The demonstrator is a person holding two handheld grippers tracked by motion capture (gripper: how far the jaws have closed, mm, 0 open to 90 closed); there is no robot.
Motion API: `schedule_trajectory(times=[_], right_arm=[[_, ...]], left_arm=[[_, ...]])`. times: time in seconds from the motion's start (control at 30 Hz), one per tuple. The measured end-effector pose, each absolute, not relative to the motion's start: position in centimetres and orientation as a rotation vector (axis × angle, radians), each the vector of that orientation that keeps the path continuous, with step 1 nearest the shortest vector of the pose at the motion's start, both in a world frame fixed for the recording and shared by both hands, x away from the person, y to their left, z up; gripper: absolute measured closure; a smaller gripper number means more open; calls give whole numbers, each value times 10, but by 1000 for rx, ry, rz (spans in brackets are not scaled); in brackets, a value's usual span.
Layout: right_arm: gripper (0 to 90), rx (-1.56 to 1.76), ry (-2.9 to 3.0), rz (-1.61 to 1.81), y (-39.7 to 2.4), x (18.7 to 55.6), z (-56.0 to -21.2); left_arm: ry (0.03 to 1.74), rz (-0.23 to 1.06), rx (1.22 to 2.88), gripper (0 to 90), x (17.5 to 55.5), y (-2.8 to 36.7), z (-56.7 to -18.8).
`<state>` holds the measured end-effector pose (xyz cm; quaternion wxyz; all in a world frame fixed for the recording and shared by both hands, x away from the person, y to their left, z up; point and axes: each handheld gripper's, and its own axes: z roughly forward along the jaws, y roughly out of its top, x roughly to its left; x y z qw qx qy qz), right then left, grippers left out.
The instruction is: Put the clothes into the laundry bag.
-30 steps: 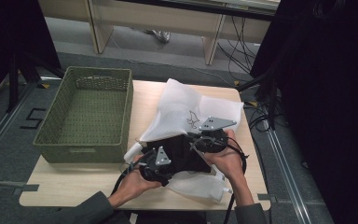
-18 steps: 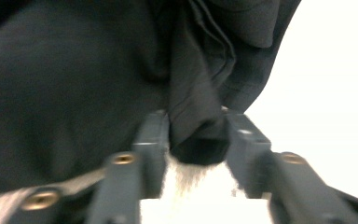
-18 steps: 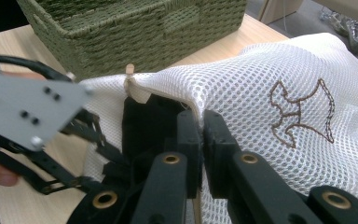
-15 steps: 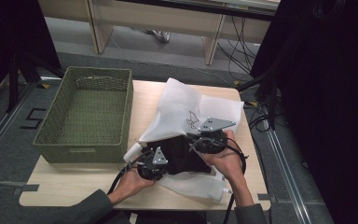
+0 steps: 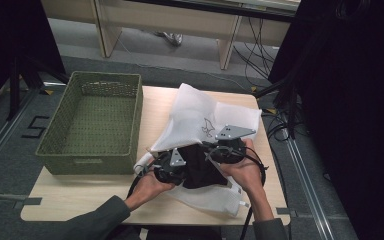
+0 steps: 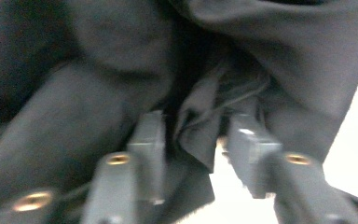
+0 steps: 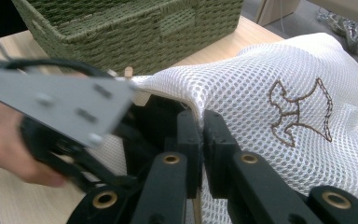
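— Where is the black garment (image 5: 200, 167) sitting?

— At the mouth of the white mesh bag (image 5: 200, 117) on the desk (image 5: 80, 195), the bag's length running away toward the far edge, beside the green basket (image 5: 92, 122).

— And the tongs?

— The right tongs (image 7: 201, 123) are pinching the bag's rim. The left tongs (image 6: 198, 140) have just been opening, a fold of garment hanging loose between them.

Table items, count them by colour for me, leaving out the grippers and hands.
Green: 1, the woven basket
White: 1, the mesh bag
Black: 1, the cloth at the bag's mouth
Total: 3
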<state>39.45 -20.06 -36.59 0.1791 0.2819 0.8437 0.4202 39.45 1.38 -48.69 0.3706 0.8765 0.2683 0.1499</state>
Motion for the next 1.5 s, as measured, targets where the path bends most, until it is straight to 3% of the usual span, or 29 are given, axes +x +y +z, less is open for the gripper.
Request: schedule_trajectory(times=[0.17,0.47,0.5,0.63,0.73,0.83,0.97,1.07,1.23,1.3,1.5], right_arm=[[874,803,2389,1186,-200,395,-366],[873,818,2393,1185,-198,393,-368],[873,822,2393,1182,-197,393,-367],[873,800,2402,1187,-197,393,-367],[874,815,2398,1180,-198,393,-368],[874,809,2406,1186,-199,394,-368],[873,823,2391,1194,-200,393,-365],[873,807,2383,1201,-203,395,-364],[873,802,2387,1208,-201,395,-365],[873,819,2400,1203,-200,394,-365],[873,806,2382,1188,-201,394,-365]], left_arm=[[762,409,2258,309,380,44,-479],[843,356,2262,281,385,49,-496],[839,347,2256,316,388,45,-498],[797,299,2173,654,403,28,-507],[769,335,2202,797,410,18,-506],[766,408,2169,859,420,8,-504],[769,419,2154,863,421,0,-506],[769,379,2165,792,415,9,-504],[771,403,2226,478,392,33,-490],[796,408,2233,392,385,43,-488],[914,397,2237,301,381,61,-496]])
